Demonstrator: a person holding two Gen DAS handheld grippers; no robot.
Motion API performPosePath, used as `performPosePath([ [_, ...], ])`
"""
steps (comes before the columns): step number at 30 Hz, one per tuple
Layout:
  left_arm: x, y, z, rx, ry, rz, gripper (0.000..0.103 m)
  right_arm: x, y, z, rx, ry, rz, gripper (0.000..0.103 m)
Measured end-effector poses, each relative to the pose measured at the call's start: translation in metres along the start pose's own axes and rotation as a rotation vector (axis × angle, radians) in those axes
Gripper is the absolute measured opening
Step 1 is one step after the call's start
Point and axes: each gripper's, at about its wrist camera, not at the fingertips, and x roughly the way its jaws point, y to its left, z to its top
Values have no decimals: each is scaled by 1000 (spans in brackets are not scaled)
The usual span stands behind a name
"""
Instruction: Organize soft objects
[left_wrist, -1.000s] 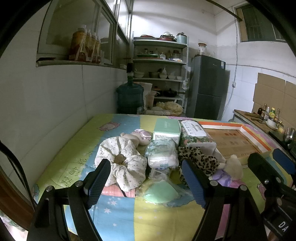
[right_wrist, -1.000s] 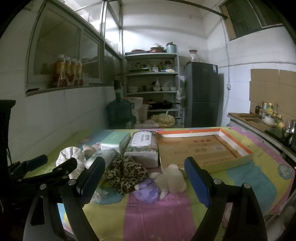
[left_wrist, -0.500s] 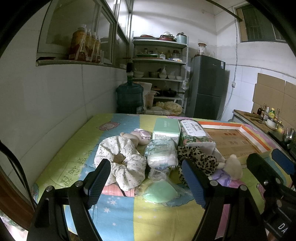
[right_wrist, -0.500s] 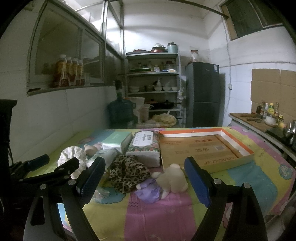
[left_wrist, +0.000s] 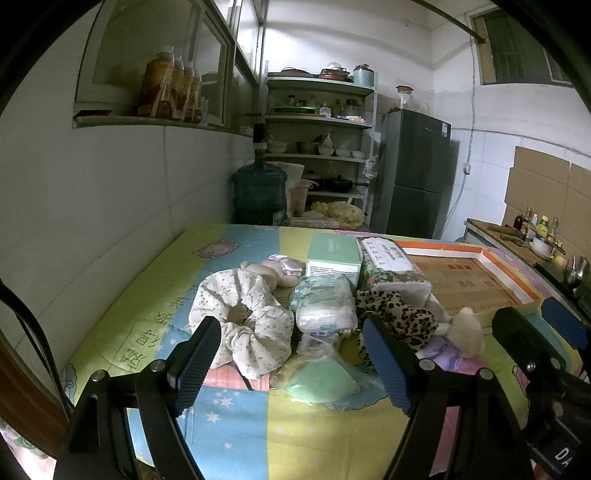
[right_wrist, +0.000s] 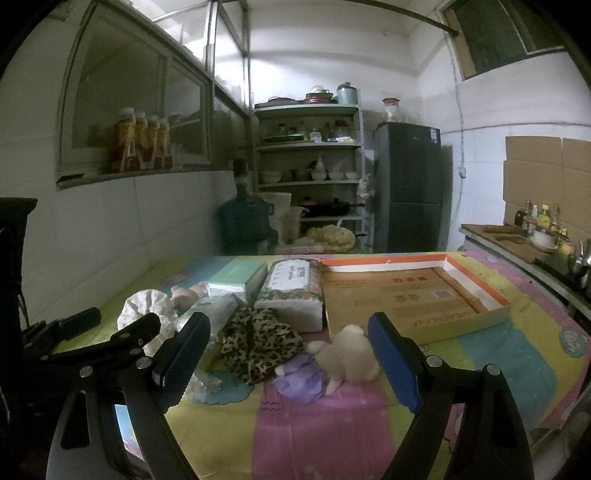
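A heap of soft things lies on the colourful quilt-covered table: a white floral scrunchie (left_wrist: 243, 317), a leopard-print cloth (left_wrist: 395, 317) (right_wrist: 258, 339), a cream plush toy in a purple dress (right_wrist: 340, 362) (left_wrist: 465, 332), a wrapped green sponge (left_wrist: 321, 380), a clear tissue pack (left_wrist: 325, 302), a floral tissue pack (right_wrist: 295, 291) and a mint box (left_wrist: 334, 253). An orange-rimmed cardboard tray (right_wrist: 476, 280) sits to the right. My left gripper (left_wrist: 291, 362) hovers open in front of the scrunchie and sponge. My right gripper (right_wrist: 288, 358) hovers open in front of the plush toy.
A tiled wall runs along the table's left side. Behind the table stand a blue water jug (left_wrist: 258, 192), a shelf of dishes (left_wrist: 317, 147) and a dark fridge (left_wrist: 417, 173). A counter with bottles (right_wrist: 535, 229) is at the right.
Both grippers have crept slightly forward toward the heap; nothing on the table has moved, and both stay open.
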Motion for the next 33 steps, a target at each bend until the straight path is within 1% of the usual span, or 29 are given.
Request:
performPosePath([
  [6, 0, 0, 0, -1, 0, 1, 80, 0, 10, -2, -5, 5, 15, 88],
  [10, 2, 0, -4, -4, 4, 0, 80, 4, 6, -3, -7, 12, 27, 88],
  [13, 5, 3, -5, -12, 3, 1, 80, 5, 5, -4, -7, 21, 51, 88],
  [17, 9, 23, -1, -38, 2, 12, 80, 13, 7, -9, -8, 58, 125, 88],
  [21, 14, 50, -2, -71, 7, 21, 80, 25, 17, -16, -39, 107, 222, 88],
  [24, 17, 70, -5, -93, 13, 14, 80, 39, 30, -20, -77, 158, 326, 88],
  [27, 21, 85, -8, -105, 20, 21, 80, 53, 47, -25, -158, 195, 419, 88],
  [29, 24, 92, -8, -110, 25, 16, 80, 65, 58, -26, -216, 209, 444, 88],
  [33, 28, 99, -11, -101, 33, -6, 80, 90, 72, -30, -289, 248, 453, 88],
])
